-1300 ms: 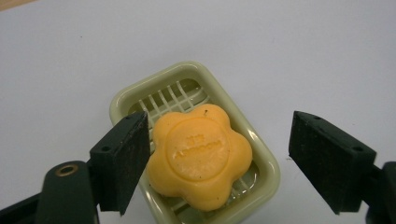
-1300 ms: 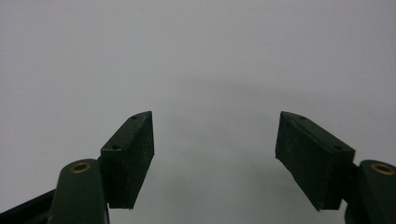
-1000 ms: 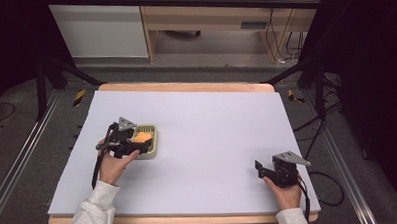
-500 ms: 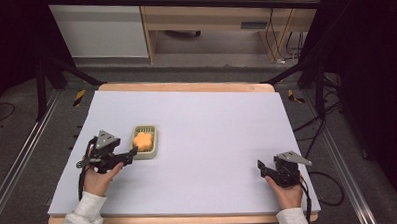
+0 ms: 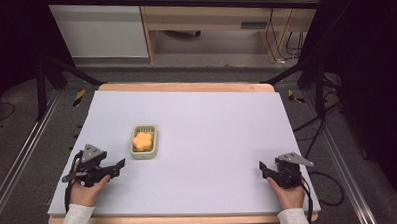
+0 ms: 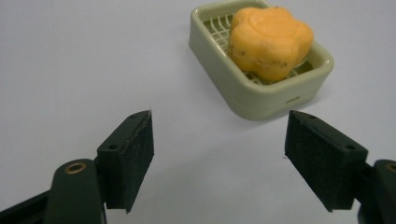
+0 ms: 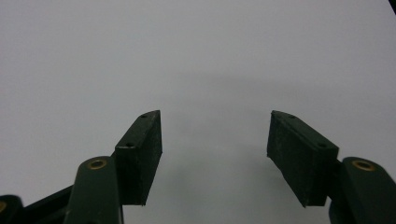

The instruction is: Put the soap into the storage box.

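1. Soap [image 5: 143, 140], orange and flower-shaped, is seated in a pale green soap dish [image 5: 136, 153] on the left half of the white table surface [image 5: 212, 121].
2. The soap is seen in the left gripper view [image 6: 271, 42] resting on the grid of the dish [image 6: 243, 98], touching nothing else.
3. The left gripper [image 5: 119, 165] is held low at the near left corner of the table. Its jaws are spread wide and nothing is held between them; the same is confirmed in the left gripper view [image 6: 218, 161].
4. The right gripper [image 5: 262, 167] is held at the near right edge, well apart from the dish. Its jaws are likewise spread wide and empty, with bare table ahead of them in the right gripper view [image 7: 215, 154].
5. Governing relation: the dish lies forward and slightly to the right of the left gripper's jaws, near but not between them. The left gripper is by far the nearer of the two.
6. The long axis of the dish runs away from the person in the high view; in the left gripper view it is seen running obliquely, with a corner presented to the jaws.
7. It is judged that a short forward reach with a small wrist turn is required for the jaws to be squared across the dish's short sides or the soap.
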{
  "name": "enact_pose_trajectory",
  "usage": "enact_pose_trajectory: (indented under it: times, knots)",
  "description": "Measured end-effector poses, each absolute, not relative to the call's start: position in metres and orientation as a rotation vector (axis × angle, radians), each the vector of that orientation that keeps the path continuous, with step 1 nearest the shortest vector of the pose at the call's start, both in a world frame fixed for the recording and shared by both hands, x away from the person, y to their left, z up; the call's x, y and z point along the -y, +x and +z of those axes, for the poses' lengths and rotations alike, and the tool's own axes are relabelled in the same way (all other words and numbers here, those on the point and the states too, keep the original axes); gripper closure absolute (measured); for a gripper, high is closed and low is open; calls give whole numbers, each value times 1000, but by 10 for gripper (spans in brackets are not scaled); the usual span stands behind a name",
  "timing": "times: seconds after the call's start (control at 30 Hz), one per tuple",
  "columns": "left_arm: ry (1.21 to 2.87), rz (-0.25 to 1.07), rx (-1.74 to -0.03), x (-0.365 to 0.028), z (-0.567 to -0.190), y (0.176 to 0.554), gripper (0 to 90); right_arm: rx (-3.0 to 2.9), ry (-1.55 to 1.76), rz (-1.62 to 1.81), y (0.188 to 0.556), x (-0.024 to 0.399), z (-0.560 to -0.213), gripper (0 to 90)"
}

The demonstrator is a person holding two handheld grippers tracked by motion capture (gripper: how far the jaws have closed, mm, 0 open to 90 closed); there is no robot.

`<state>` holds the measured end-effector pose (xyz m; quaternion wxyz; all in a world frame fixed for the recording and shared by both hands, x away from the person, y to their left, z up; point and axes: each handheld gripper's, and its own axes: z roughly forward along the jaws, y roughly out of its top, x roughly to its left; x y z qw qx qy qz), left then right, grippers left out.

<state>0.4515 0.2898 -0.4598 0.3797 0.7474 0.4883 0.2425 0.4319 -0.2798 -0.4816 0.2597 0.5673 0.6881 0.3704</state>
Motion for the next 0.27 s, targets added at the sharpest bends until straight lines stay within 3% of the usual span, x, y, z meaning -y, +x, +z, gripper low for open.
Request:
enact_pose_trajectory:
  times: [0.27]
  knots:
    - [1903, 630, -1283, -299, -466, 445, 238, -1845, 1549, 1010, 429, 285, -481, 358]
